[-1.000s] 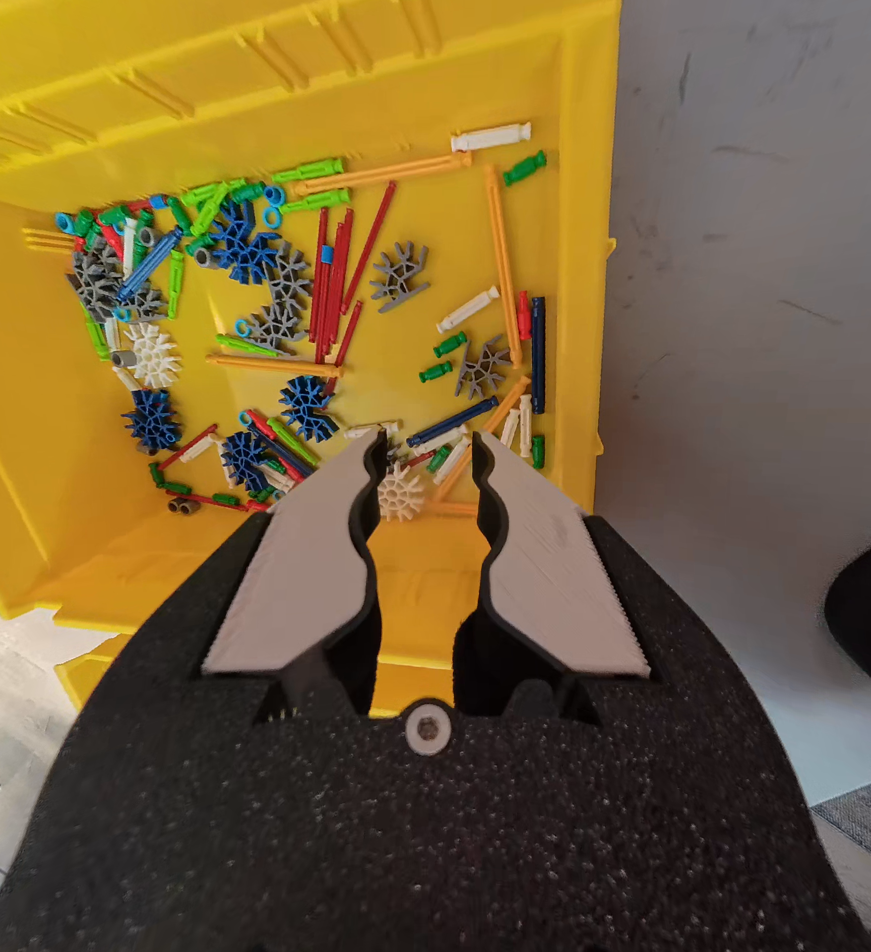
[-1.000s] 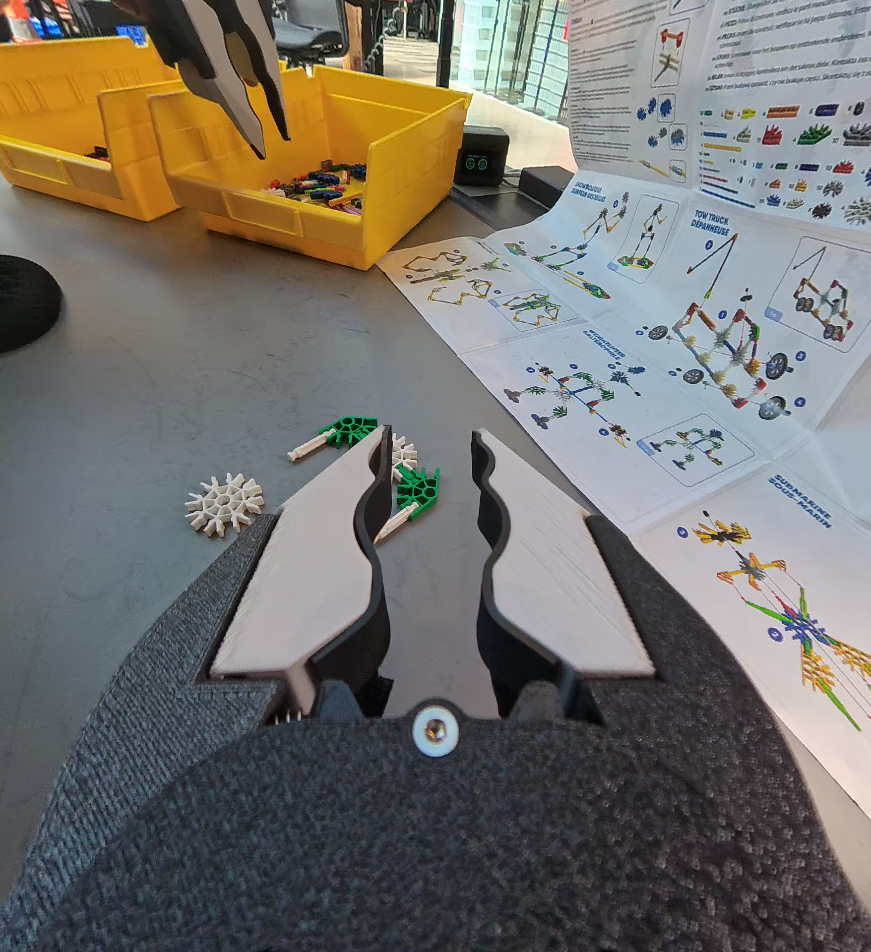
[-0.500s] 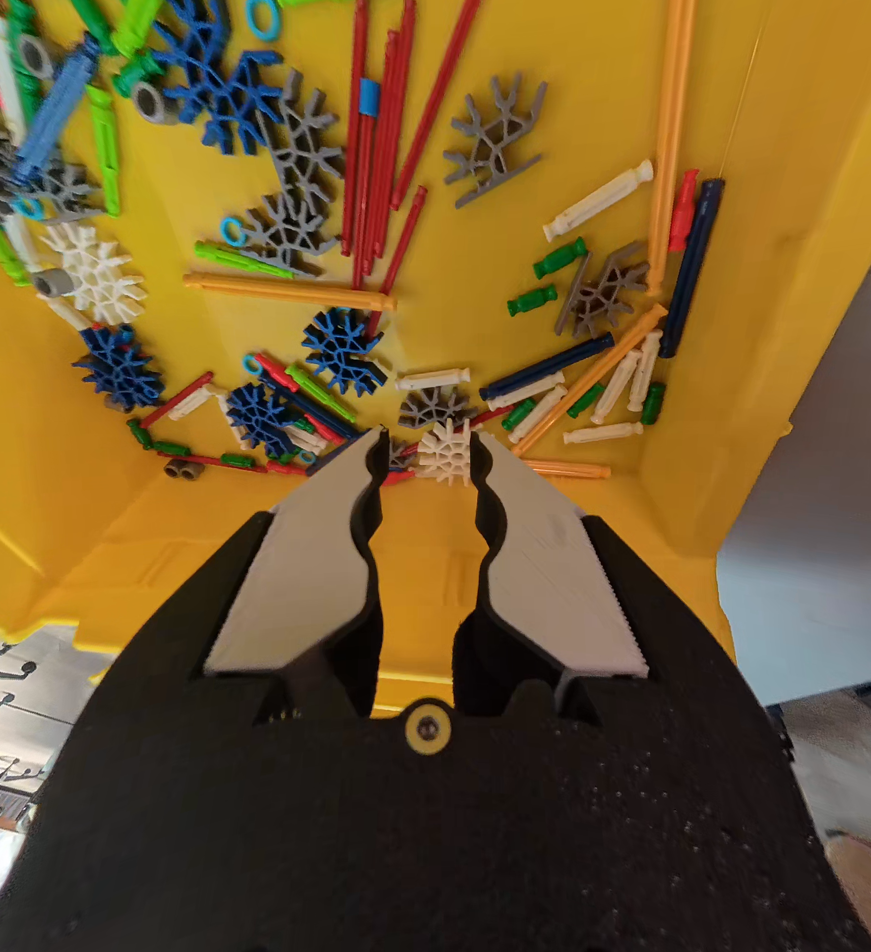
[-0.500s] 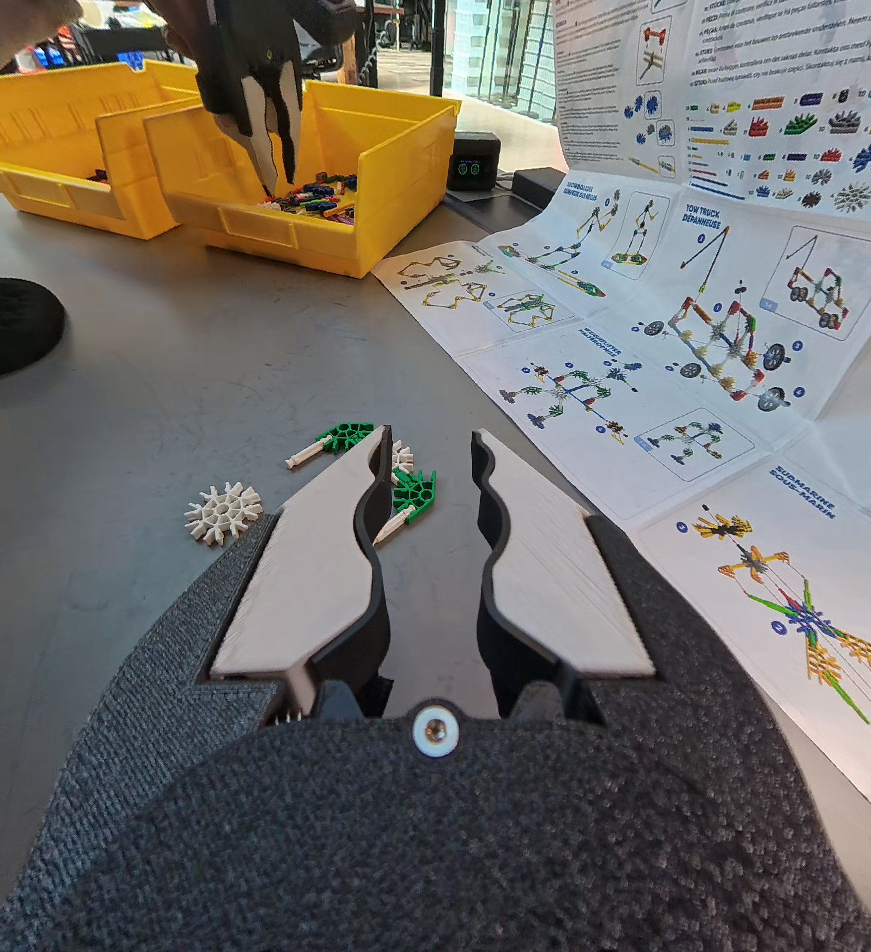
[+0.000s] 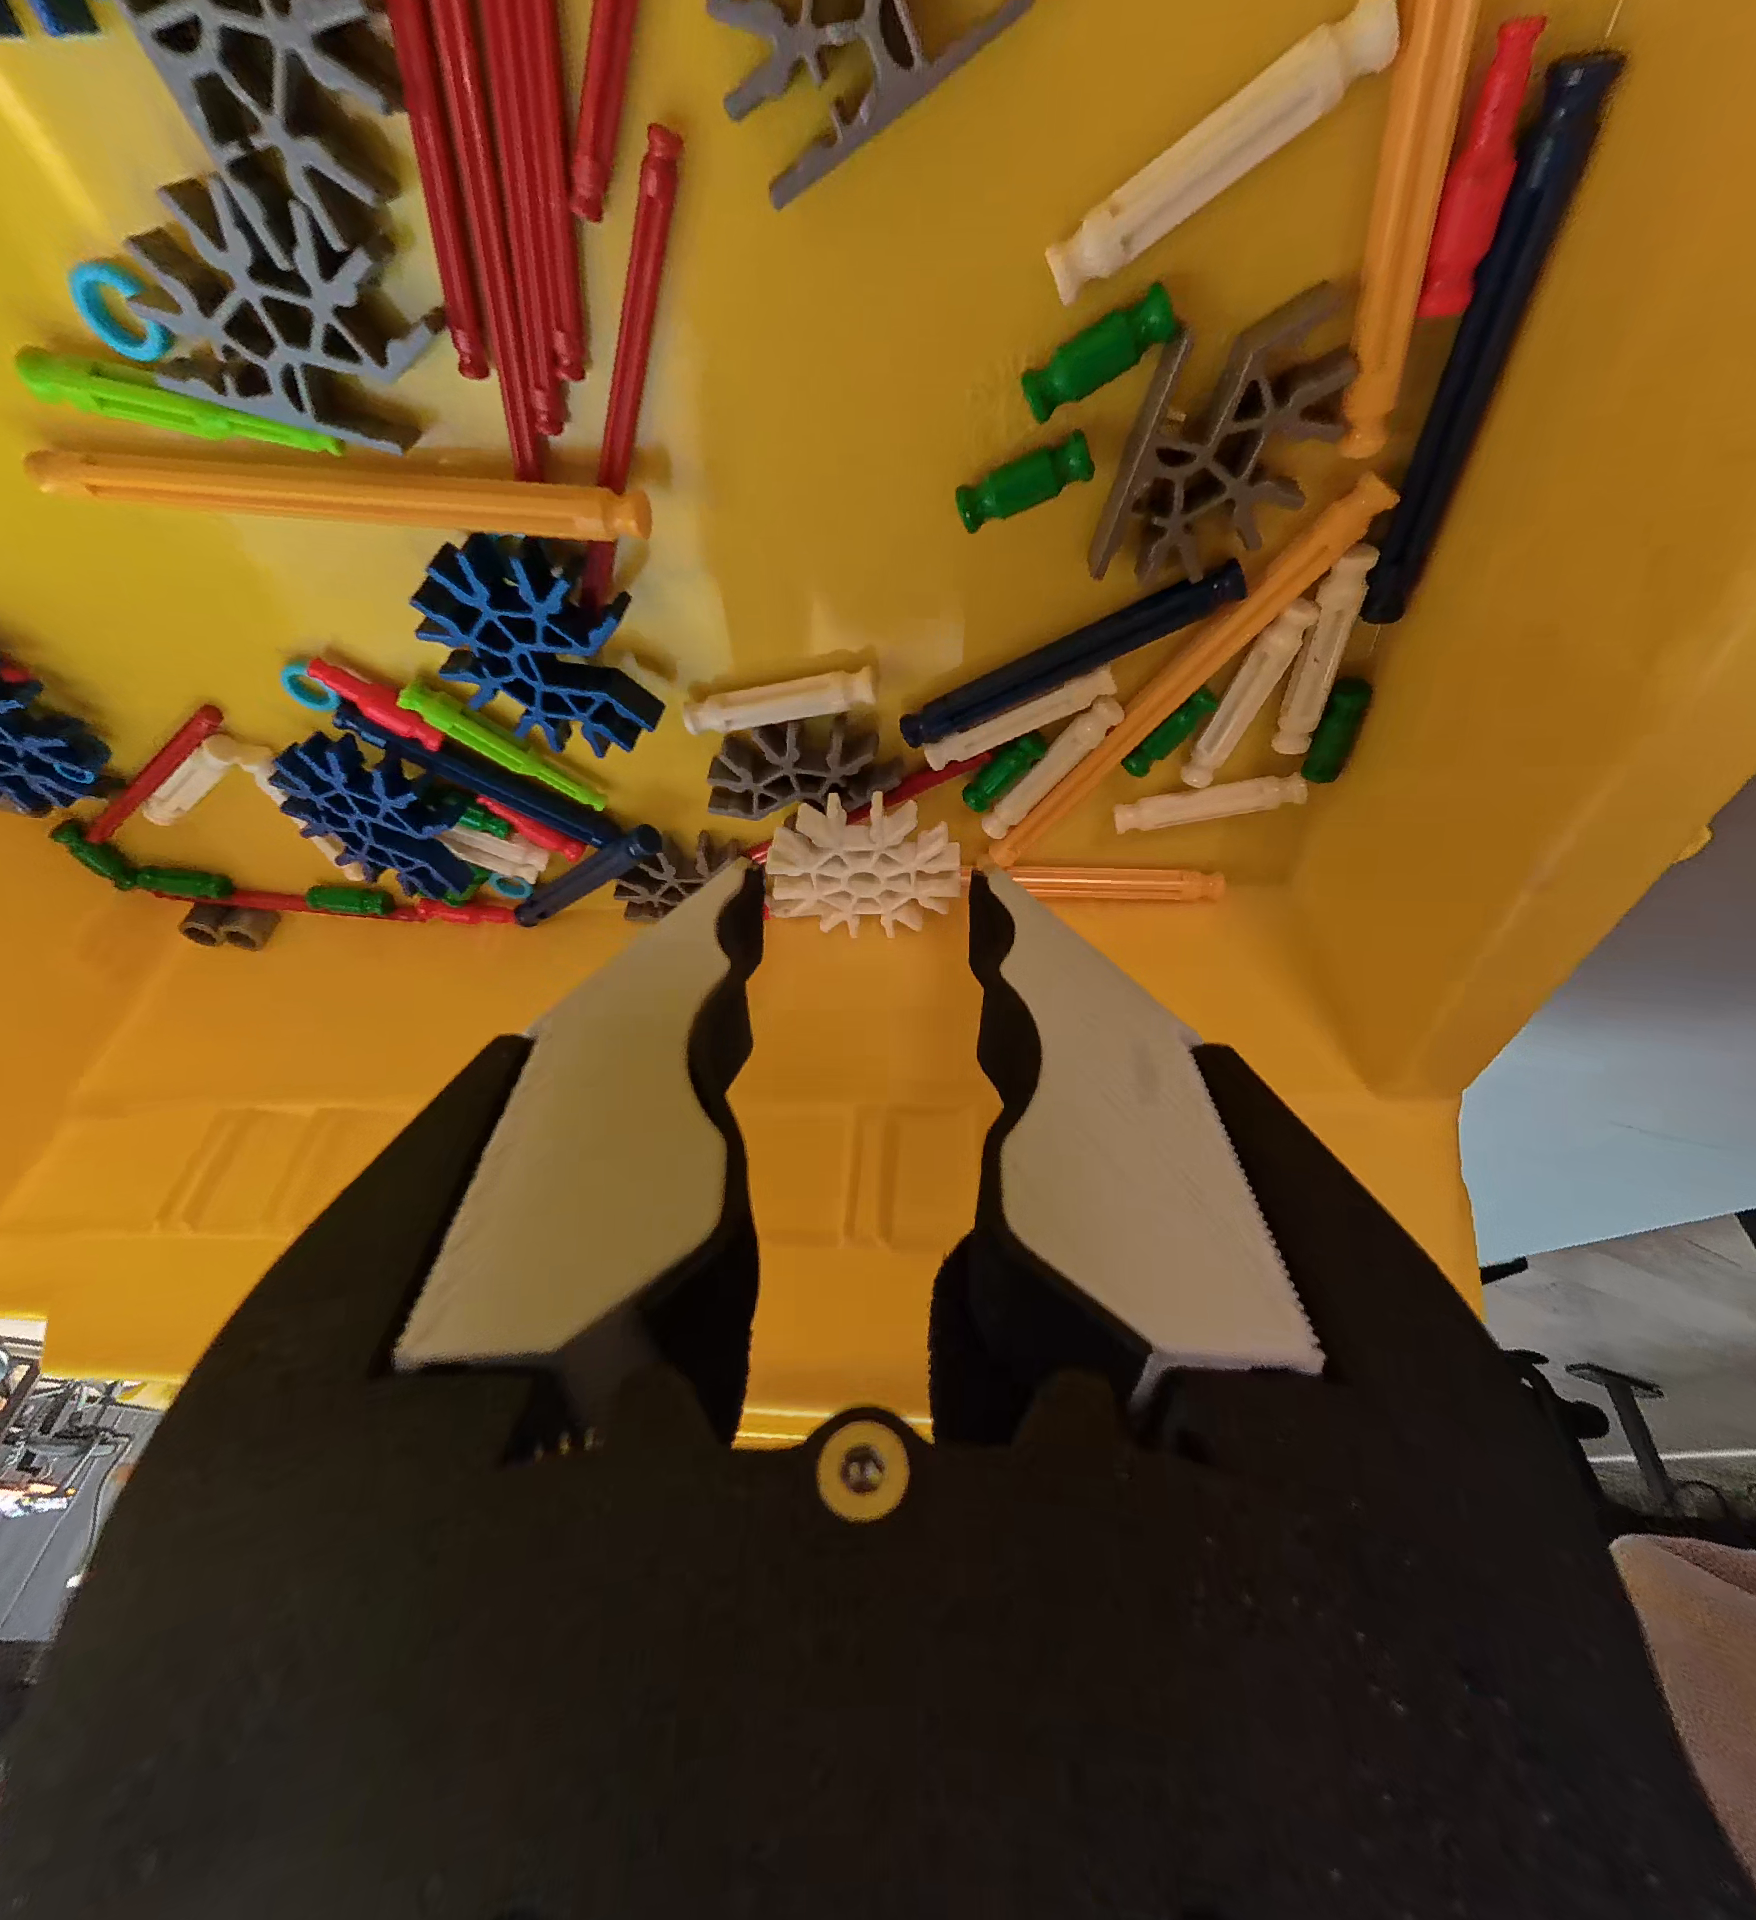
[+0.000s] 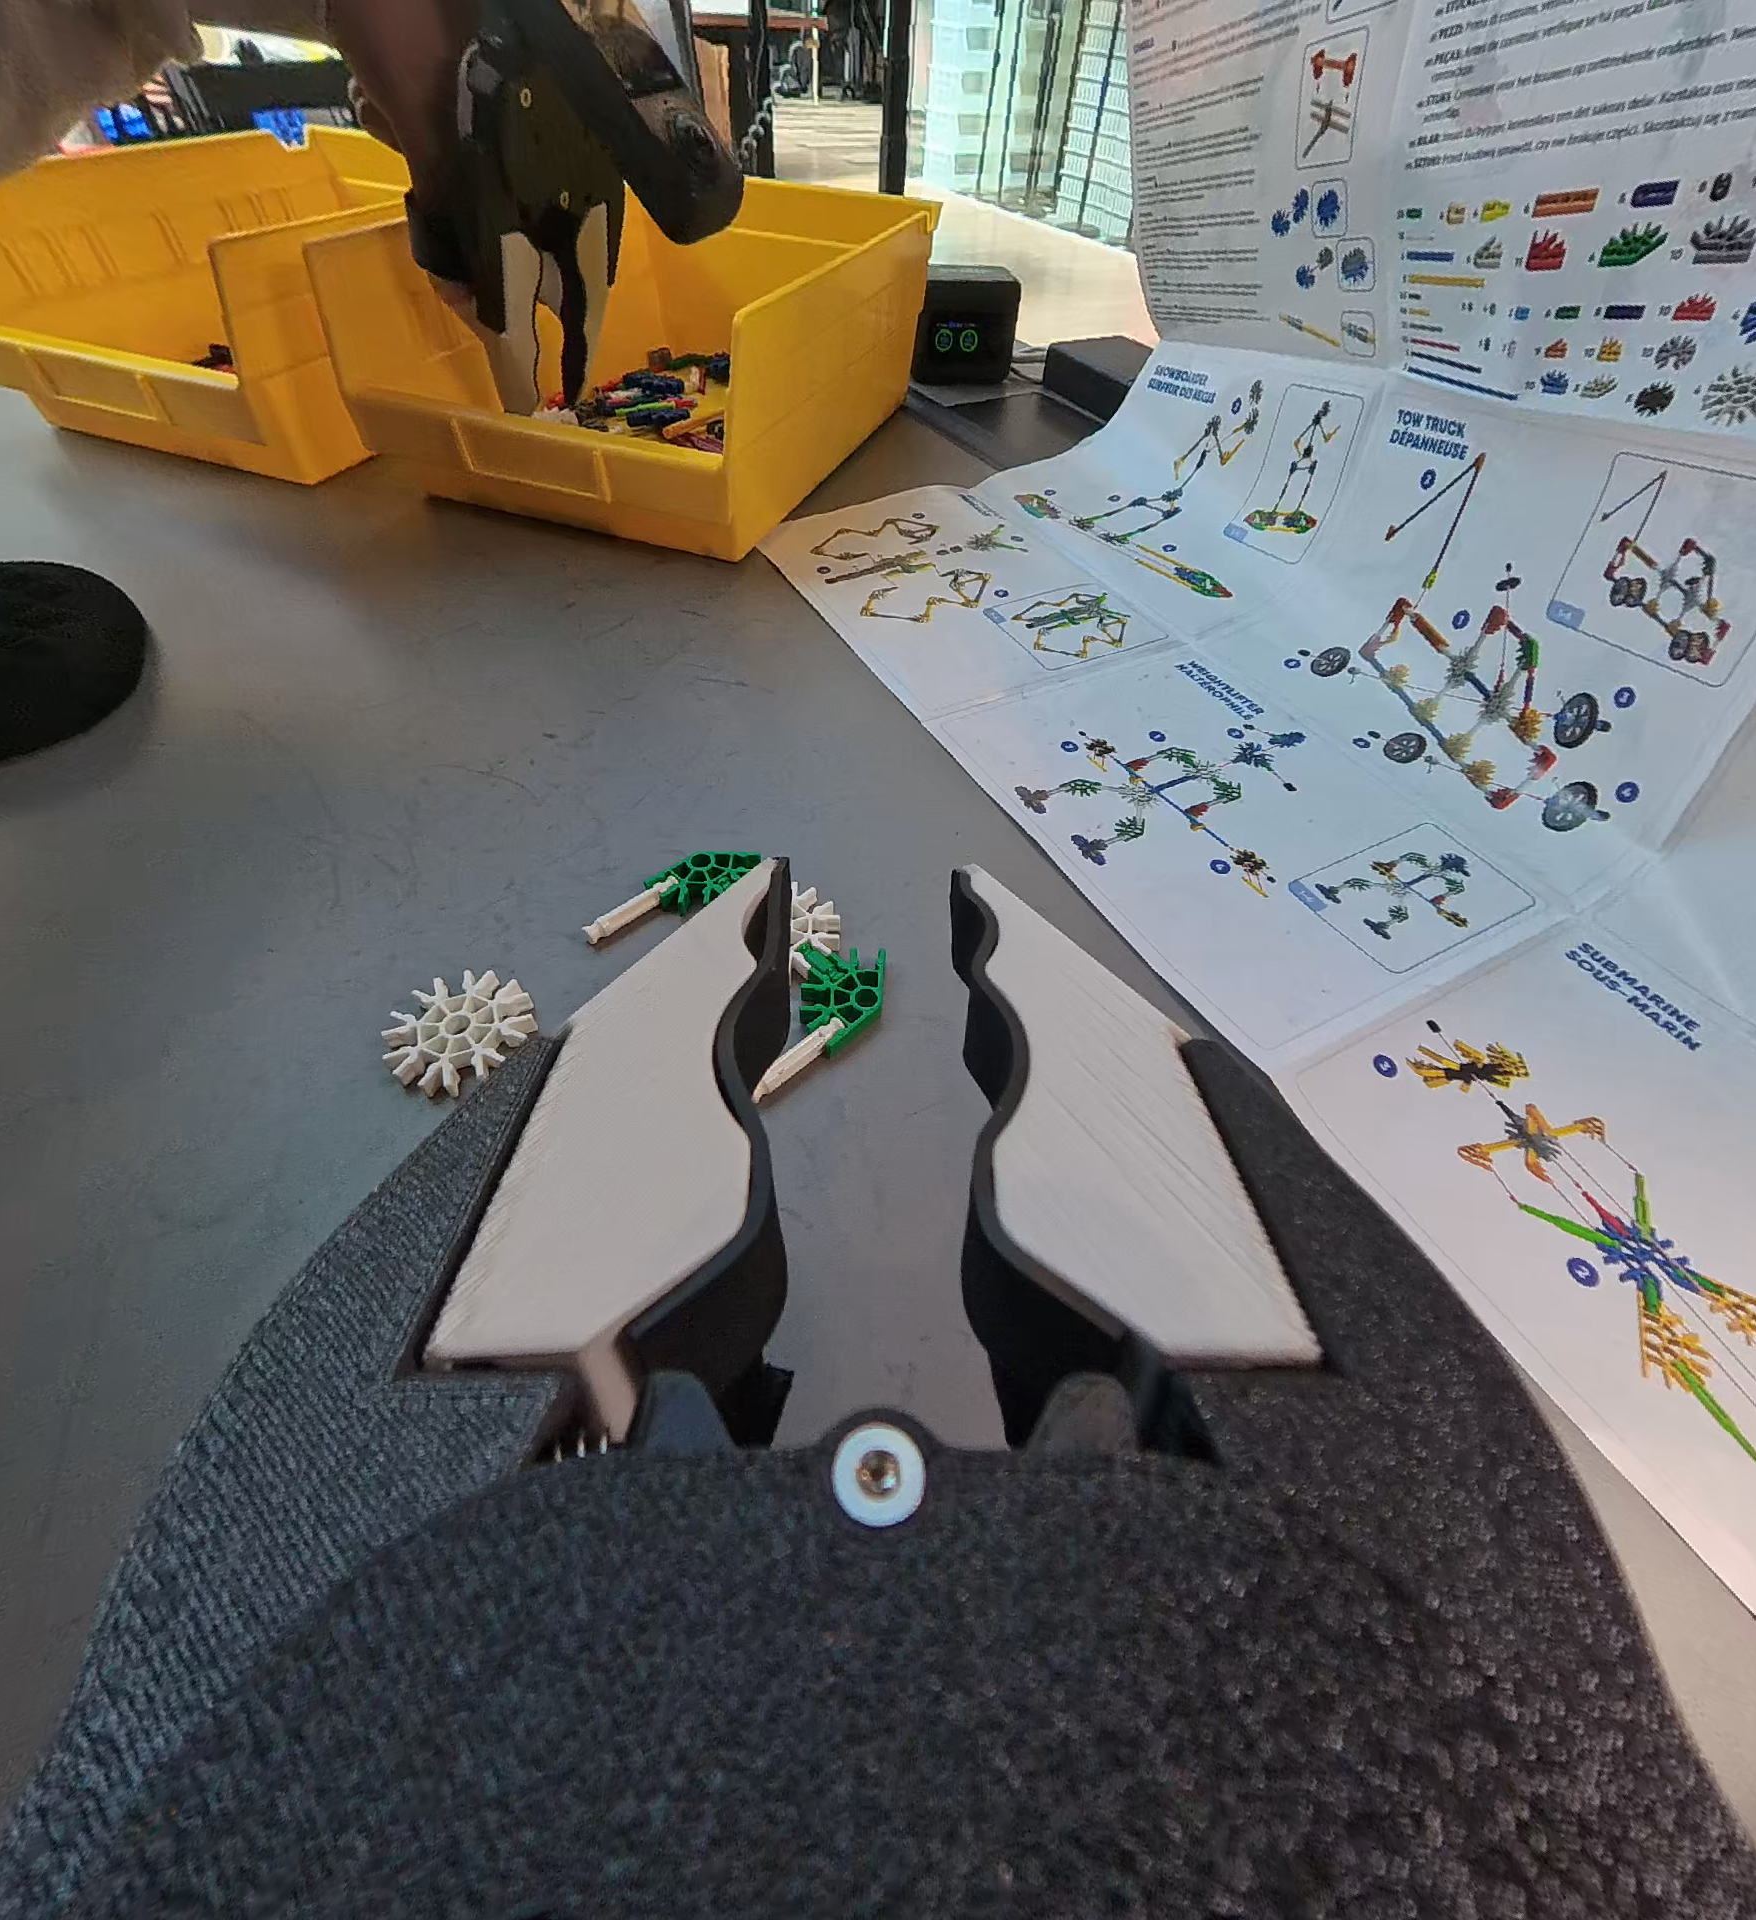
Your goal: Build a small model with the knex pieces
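My left gripper (image 5: 861, 891) is open and deep inside a yellow bin (image 5: 853, 1122). Its fingertips flank a white snowflake connector (image 5: 861, 868) that lies at the bin's near wall. Red, orange, white, green and dark blue rods and grey and blue connectors lie around it. In the right wrist view the left gripper (image 6: 547, 390) reaches down into that yellow bin (image 6: 666, 499). My right gripper (image 6: 869, 878) is open and empty, low over the grey table. A green connector with a white rod (image 6: 838, 1003) lies between its fingers, beside a small white connector (image 6: 812, 920).
A white snowflake connector (image 6: 458, 1031) and another green connector with a white rod (image 6: 687, 883) lie on the table to the left. A second yellow bin (image 6: 126, 301) stands behind. A folded instruction sheet (image 6: 1425, 675) covers the right. A black pad (image 6: 12, 665) lies at the left. The grippers' ends are close to 45 cm from one another.
My left gripper has gone down into the bin and closed in on the white snowflake connector. My right gripper has stayed open over the green connector.
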`<state>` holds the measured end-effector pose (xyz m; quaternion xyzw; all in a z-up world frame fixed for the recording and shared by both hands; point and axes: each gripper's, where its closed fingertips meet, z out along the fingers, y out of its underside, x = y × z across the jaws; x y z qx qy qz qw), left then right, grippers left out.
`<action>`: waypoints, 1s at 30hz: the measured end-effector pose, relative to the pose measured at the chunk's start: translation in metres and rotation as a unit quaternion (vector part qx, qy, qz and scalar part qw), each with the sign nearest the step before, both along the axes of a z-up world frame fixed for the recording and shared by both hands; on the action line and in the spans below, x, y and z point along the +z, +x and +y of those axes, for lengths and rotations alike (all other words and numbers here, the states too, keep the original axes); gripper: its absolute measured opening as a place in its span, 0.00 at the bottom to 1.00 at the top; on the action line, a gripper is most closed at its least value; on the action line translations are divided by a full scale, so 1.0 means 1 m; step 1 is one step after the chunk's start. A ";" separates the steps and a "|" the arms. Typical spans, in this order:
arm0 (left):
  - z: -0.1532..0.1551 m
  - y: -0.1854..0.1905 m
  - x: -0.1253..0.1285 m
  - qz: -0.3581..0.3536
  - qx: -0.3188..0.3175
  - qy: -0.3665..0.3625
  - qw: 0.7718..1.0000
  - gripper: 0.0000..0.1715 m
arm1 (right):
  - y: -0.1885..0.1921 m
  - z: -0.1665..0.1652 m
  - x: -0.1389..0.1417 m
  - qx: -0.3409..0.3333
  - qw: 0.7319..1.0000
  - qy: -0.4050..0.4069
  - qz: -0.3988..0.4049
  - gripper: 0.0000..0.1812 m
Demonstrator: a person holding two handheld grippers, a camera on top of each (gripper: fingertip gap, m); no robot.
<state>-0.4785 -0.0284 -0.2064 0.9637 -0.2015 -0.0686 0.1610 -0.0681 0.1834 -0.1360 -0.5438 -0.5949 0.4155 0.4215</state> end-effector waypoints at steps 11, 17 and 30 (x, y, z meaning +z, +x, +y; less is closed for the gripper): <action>0.022 0.010 0.013 -0.024 -0.015 0.065 0.997 0.05 | 0.000 0.000 0.000 0.001 1.000 0.000 0.000 0.16; 0.046 0.017 0.021 -0.038 -0.029 0.127 0.991 0.03 | 0.000 0.000 0.000 0.000 1.000 0.000 -0.001 0.16; 0.123 0.006 0.065 -0.006 -0.019 0.358 0.933 0.03 | 0.000 0.000 0.000 0.000 1.000 -0.001 -0.001 0.16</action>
